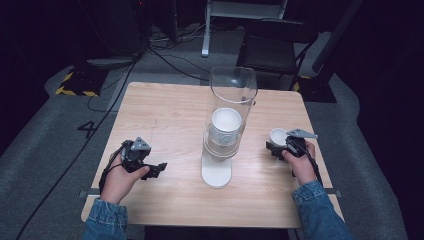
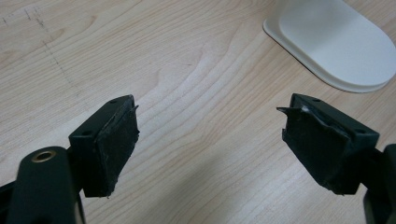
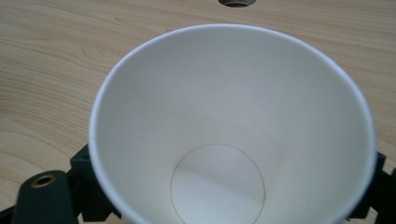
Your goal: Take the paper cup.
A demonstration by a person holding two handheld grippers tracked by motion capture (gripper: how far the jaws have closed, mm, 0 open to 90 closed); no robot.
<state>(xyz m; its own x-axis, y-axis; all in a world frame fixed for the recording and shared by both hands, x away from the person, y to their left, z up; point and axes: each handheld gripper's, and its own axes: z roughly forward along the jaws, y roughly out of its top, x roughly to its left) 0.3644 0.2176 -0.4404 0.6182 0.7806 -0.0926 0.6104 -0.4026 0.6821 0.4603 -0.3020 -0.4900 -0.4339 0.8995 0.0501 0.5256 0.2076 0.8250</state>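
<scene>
A clear tube dispenser (image 1: 231,107) stands at the table's middle on a white base (image 1: 216,172), with a stack of white paper cups (image 1: 225,127) inside. My right gripper (image 1: 278,148) at the right of the table is shut on a single white paper cup (image 1: 278,135), whose empty inside fills the right gripper view (image 3: 233,130). My left gripper (image 1: 159,169) sits low at the left of the base, open, with bare wood between its pads (image 2: 114,144). A corner of the white base (image 2: 336,42) shows at the top right of the left gripper view.
The wooden table (image 1: 170,115) has bare room on its left half and behind the dispenser. A black chair (image 1: 275,45) and cables (image 1: 165,55) lie on the floor beyond the far edge. A small hole (image 3: 237,2) in the tabletop shows past the held cup.
</scene>
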